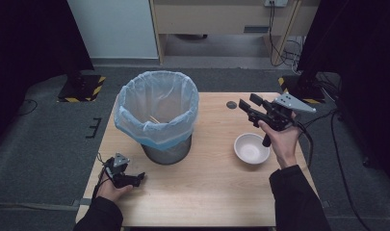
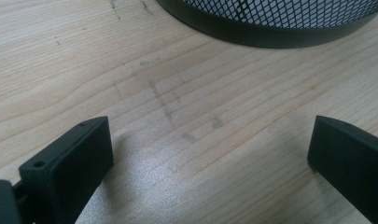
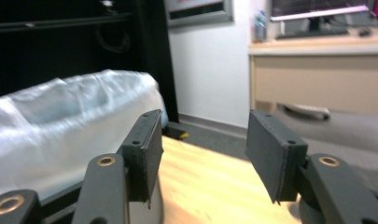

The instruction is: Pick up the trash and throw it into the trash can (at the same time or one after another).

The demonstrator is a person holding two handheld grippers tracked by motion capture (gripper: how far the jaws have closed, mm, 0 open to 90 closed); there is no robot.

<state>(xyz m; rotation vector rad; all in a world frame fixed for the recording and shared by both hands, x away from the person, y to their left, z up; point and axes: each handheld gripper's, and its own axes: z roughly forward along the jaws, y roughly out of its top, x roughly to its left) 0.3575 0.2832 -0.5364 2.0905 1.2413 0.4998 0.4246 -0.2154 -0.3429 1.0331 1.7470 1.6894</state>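
A black mesh waste bin [image 1: 156, 113] with a pale blue liner stands at the middle left of the wooden table [image 1: 207, 192]. A thin yellowish item lies inside it. A white bowl [image 1: 251, 147], empty, sits to the right of the bin. My right gripper [image 1: 248, 108] hangs above the table behind the bowl, pointing left at the bin, open with nothing between its jaws. In the right gripper view, the right gripper [image 3: 203, 149] faces the liner [image 3: 60, 126]. My left gripper [image 1: 139, 177] rests low at the front left, open. The left gripper [image 2: 210, 158] looks at bare wood below the bin's base [image 2: 270, 23].
A small grey disc [image 1: 231, 104] lies on the table near its far edge. Two dark stands with yellow-black striped bases [image 1: 82, 89] flank the table on the grey floor. Cables [image 1: 337, 139] trail at the right. A wooden desk [image 1: 221, 19] stands behind.
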